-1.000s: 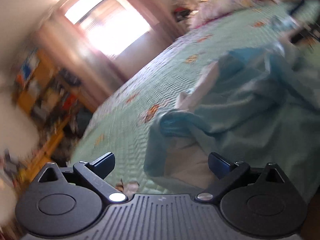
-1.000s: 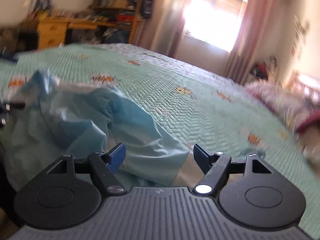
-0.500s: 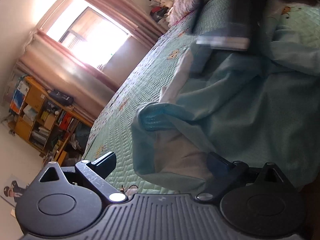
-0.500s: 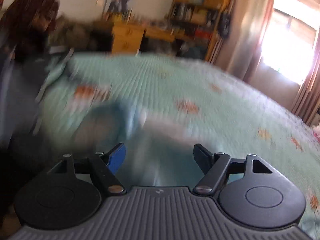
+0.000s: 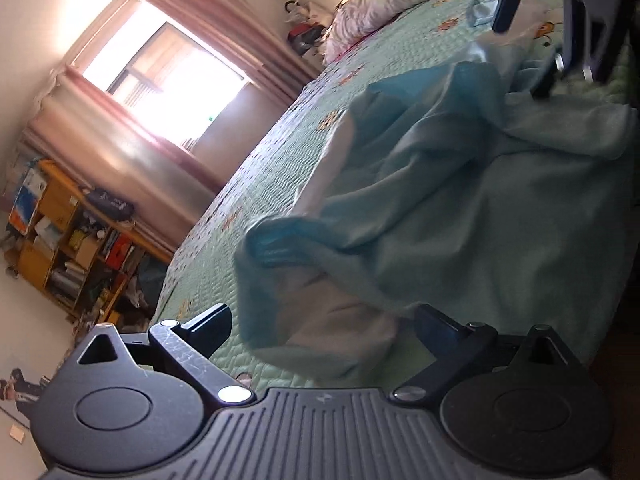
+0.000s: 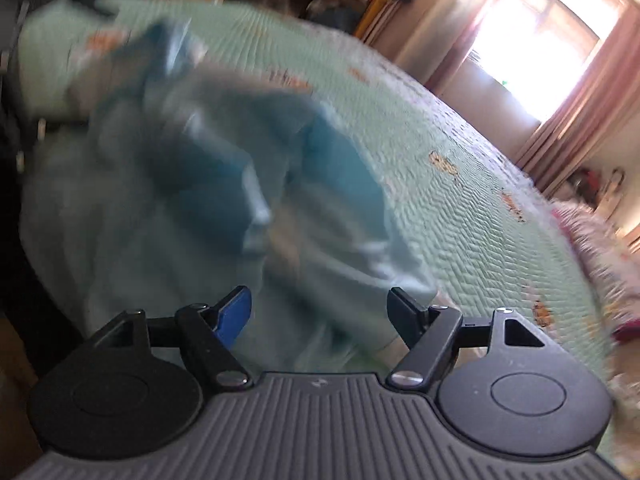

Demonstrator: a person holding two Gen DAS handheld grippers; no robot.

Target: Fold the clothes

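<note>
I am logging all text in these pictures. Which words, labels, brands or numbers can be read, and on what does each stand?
No text can be read.
Left tool: a small embossed mark on its ribbed body, not legible.
Right tool: a similar small mark, not legible.
Shelf: books and boxes with print too small to read.
Poster: only a figure shows, no words.
Garment: no label visible.

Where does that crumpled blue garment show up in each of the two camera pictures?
Left wrist view: the garment fills the centre and right, heaped on the bed, reaching down between the open fingers.
Right wrist view: the garment, blurred, fills the left and centre, above the fingers.
Shared landmark: the bright window with pink curtains.
</note>
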